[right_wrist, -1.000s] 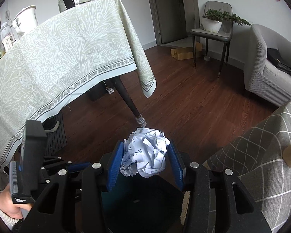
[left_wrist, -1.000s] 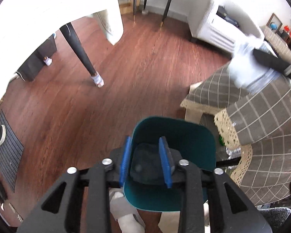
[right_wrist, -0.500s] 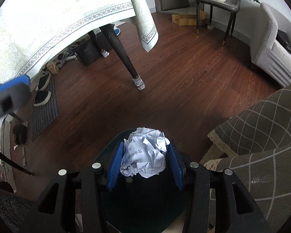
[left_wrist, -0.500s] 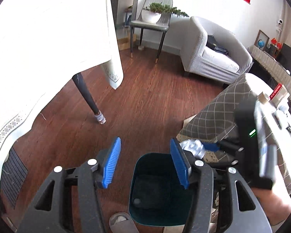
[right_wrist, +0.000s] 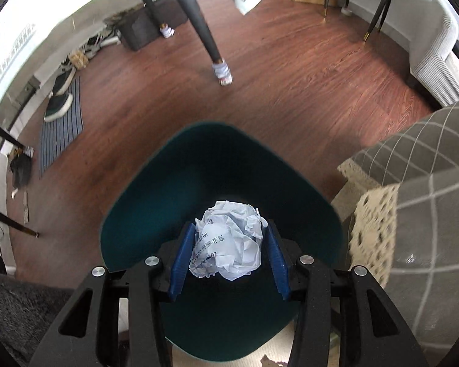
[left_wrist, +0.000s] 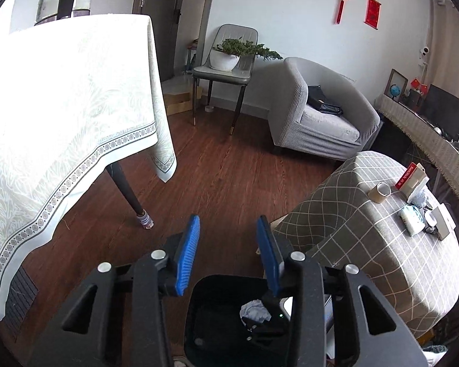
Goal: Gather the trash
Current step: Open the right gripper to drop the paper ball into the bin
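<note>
A dark teal bin [right_wrist: 131, 223] stands on the wood floor just left of the checked-cloth table [right_wrist: 437, 189]. The right gripper [right_wrist: 228, 252] hangs over its mouth, clamped on a crumpled paper ball [right_wrist: 229, 244]. The left gripper [left_wrist: 226, 252] sits higher, jaws closing on nothing. This looks like the drop step: next, the right jaws should open so the ball falls inside.
</note>
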